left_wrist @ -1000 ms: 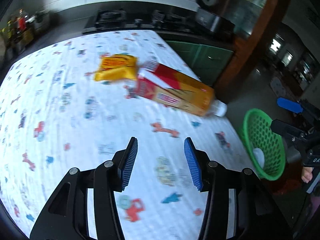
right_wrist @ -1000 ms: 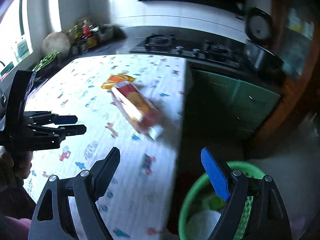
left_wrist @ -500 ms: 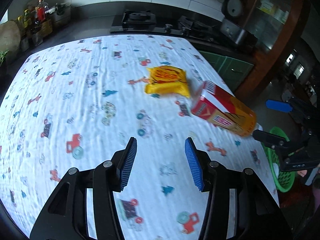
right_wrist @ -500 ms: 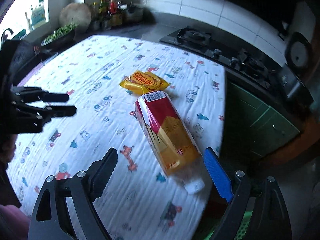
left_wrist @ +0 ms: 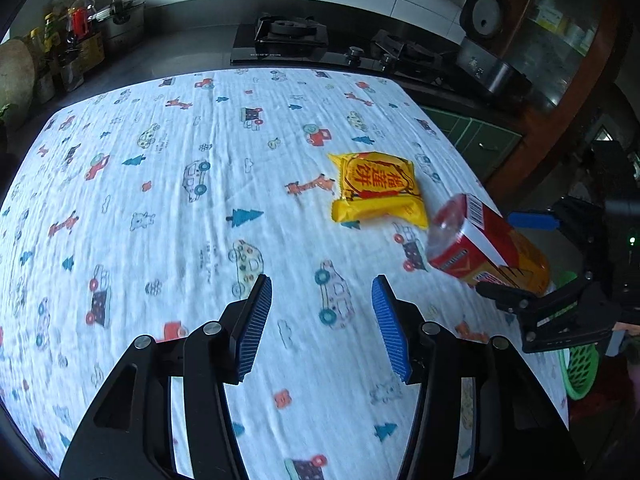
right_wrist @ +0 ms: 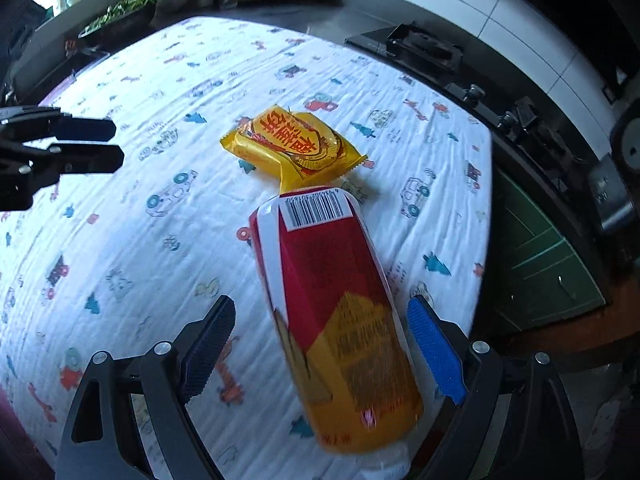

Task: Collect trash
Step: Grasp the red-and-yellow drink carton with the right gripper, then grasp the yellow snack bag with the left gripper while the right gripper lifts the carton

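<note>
I am in a kitchen, over a table (left_wrist: pixel 168 208) with a white cloth full of little cars and trees. Closest to me, my right tongs (right_wrist: pixel 320 344) are wide open, with 1 finger on each side of the red and yellow bottle (right_wrist: pixel 332 320), which lies near the table's right edge. The pads do not touch it yet. My left tongs (left_wrist: pixel 320 328) are half open over bare cloth with nothing in them. A bit farther, the yellow snack bag (left_wrist: pixel 376 188) lies just past the bottle's end. I think I am at the grabbing step. Next I must squeeze the bottle, lift it, and carry it to the green basket (left_wrist: pixel 580 368) off the right edge.
</note>
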Available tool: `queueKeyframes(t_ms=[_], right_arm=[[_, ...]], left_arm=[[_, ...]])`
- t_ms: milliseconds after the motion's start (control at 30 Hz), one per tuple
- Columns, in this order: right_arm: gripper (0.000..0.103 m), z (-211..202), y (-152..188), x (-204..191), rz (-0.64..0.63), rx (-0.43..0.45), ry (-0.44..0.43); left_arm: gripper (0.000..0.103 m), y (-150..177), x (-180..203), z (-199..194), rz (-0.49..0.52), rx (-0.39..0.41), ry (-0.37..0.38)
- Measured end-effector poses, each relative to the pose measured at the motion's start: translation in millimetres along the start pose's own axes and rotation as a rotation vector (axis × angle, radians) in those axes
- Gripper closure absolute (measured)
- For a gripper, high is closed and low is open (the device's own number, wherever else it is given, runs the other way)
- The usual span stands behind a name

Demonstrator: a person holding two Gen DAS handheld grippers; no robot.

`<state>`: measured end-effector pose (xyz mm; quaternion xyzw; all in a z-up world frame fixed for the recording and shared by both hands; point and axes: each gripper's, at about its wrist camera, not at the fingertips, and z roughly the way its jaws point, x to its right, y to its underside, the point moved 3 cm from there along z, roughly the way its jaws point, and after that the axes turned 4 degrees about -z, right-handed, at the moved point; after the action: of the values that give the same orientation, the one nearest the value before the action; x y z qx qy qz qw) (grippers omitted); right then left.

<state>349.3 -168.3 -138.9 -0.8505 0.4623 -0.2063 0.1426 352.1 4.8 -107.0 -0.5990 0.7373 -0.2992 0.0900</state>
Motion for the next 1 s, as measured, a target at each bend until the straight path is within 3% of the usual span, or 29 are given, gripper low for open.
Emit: queueKeyframes(t_ms=[267, 367, 733, 1000], right_arm=[[0.019, 27.0, -7.7, 2.1, -0.014, -0.053, -0.037], [0.027, 28.3, -5.5, 2.5, -0.014, -0.053, -0.014], [0.028, 8.8, 6.9, 2.3, 0.05, -0.03, -0.026], [0.03, -23.4, 21.9, -1.6, 0.09, 0.012, -0.014]], left_arm=[[0.047, -18.2, 1.0, 20.3, 0.012, -0.012, 0.014], [0.046, -24.2, 4.7, 27.3, 0.02, -0.014, 0.025], [0.046, -56.8, 17.5, 57.7, 0.008, -0.019, 0.097], [0.046, -74.9, 24.3, 92.2, -0.021, -0.068, 0.155]])
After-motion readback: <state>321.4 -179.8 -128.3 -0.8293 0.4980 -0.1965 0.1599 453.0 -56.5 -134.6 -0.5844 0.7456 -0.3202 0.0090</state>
